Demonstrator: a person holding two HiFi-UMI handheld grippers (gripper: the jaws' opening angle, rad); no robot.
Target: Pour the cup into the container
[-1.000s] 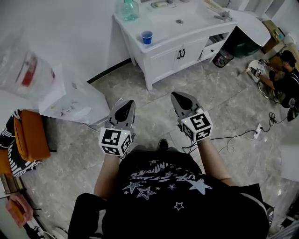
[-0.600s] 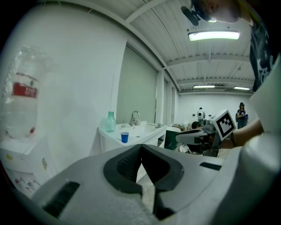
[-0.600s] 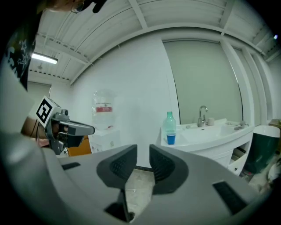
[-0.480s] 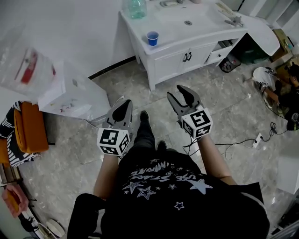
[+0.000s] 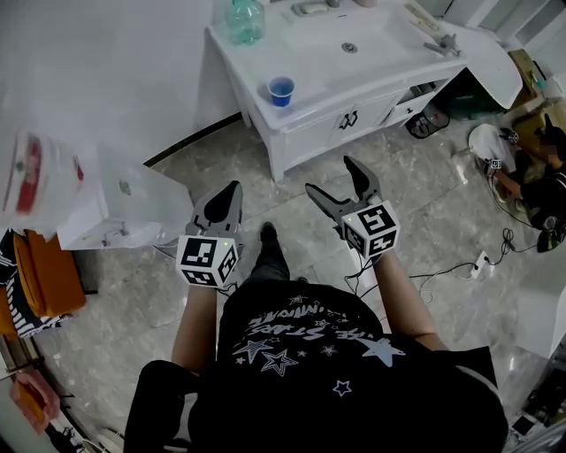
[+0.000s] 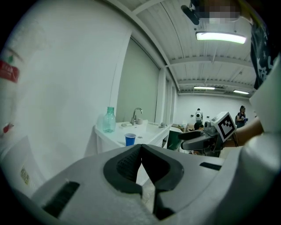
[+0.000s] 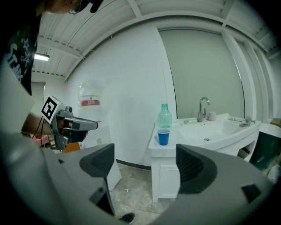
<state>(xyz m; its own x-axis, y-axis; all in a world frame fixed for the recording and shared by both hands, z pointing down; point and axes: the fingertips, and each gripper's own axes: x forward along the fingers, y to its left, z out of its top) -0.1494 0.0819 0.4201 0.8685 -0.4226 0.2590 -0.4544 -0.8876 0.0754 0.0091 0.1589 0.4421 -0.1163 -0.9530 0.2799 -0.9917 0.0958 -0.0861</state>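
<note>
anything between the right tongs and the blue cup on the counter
Nothing visible. The right tongs, whose jaws have just been opening with nothing between them, face the blue cup across the floor; the green bottle stands behind it.

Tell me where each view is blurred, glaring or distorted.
Head view: the bag at the left edge is smeared by motion blur, while the cup is sharp. Left gripper view: fisheye distortion curves the wall, and the ceiling lamp is blown out. Right gripper view: the same fisheye curve, dark corners, and the cup is fairly crisp.
</note>
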